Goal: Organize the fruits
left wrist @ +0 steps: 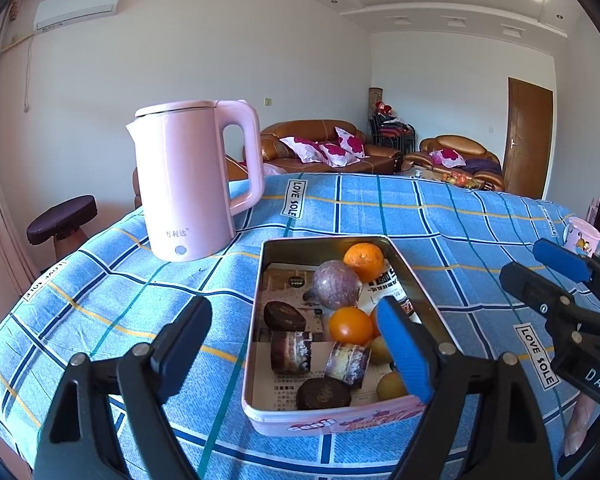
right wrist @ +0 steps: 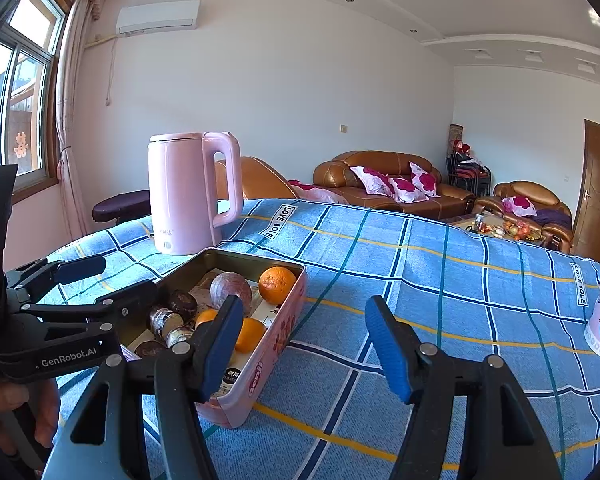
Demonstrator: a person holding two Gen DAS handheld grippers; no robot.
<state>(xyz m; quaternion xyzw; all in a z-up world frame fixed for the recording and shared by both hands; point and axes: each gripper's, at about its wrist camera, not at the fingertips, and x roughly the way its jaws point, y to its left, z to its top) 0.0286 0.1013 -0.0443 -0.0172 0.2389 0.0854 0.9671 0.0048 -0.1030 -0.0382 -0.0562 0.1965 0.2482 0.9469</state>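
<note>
Covering the table, a blue plaid cloth (left wrist: pixel 380 216); sofas (left wrist: pixel 324 148) at twelve o'clock. Pink tin (left wrist: pixel 340 416) centre, holding oranges (left wrist: pixel 364 260), a purple passion fruit (left wrist: pixel 336 284), dark cakes (left wrist: pixel 284 315). Left gripper (left wrist: pixel 296 344) spread, empty. Right gripper (right wrist: pixel 304 344) spread, empty.

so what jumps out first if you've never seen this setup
The tall pink kettle stands out, upright at the far left of the blue checked tablecloth. Nearer the camera sits an open pink tin holding oranges, a purple round fruit and dark wrapped pieces. The left gripper hangs open over its near end.
</note>
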